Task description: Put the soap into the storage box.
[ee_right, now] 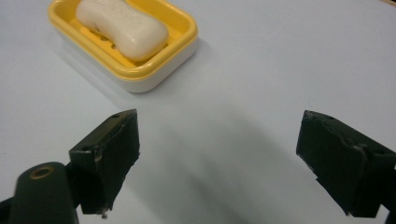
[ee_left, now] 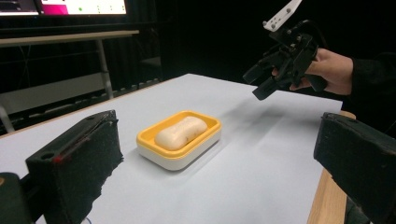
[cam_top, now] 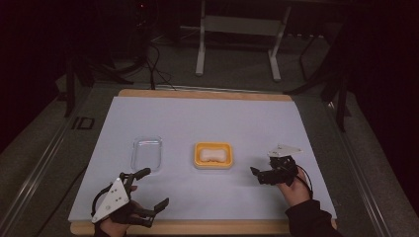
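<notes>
High view: left gripper [cam_top: 149, 188] and right gripper [cam_top: 261, 175] both gape wide, empty, flanking the soap dish [cam_top: 213, 155].

Two black hand-held tools. Left gripper [cam_top: 150, 187]: long slim black jaws, topped by a grey three-cornered plate [cam_top: 110, 198] dotted with small dark holes. Seen close in the left gripper view [ee_left: 215, 163]: blocky black pads, rough and frayed at the edges, with a thin red line and a small round hole on the left one. Right gripper [cam_top: 258, 175]: a compact black body under a pale three-cornered plate [cam_top: 283, 150], a thin black cable [cam_top: 305, 177] looping behind. In the right gripper view [ee_right: 224, 163]: chunky black pads, nicked and pale-flecked, and a brass-ringed hole on the housing. Dark sleeve [cam_top: 311, 217] on the right arm.
</notes>
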Available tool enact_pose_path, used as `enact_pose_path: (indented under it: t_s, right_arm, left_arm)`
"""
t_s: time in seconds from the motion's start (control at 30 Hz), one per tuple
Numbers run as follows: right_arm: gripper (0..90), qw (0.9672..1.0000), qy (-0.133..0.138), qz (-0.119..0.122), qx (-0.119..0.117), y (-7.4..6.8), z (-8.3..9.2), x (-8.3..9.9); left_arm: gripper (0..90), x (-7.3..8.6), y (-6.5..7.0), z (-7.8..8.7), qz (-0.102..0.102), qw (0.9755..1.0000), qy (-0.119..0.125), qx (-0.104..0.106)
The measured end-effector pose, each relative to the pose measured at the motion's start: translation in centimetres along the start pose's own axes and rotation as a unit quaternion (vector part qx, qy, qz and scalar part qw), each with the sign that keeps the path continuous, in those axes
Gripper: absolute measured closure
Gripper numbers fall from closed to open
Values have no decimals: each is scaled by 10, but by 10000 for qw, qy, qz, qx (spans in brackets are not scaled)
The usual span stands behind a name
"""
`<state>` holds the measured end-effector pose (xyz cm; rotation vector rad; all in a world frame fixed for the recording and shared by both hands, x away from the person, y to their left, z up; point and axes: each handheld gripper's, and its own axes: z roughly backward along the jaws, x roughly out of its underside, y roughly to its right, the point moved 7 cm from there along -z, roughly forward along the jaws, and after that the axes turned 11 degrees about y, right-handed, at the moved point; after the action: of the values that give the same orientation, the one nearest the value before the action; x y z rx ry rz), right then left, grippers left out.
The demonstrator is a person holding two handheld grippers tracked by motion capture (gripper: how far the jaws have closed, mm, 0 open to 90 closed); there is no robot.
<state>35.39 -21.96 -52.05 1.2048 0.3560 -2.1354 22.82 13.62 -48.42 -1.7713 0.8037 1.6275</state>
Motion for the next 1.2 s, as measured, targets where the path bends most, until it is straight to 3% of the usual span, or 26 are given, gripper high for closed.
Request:
enact_pose_path:
  t_s: [1.2]
  right_arm:
    - [133, 9998, -73, -71, -148, 2, -6, 8]
  left_arm:
    - [9, 0, 2, -1, 59, 9999, -38, 83]
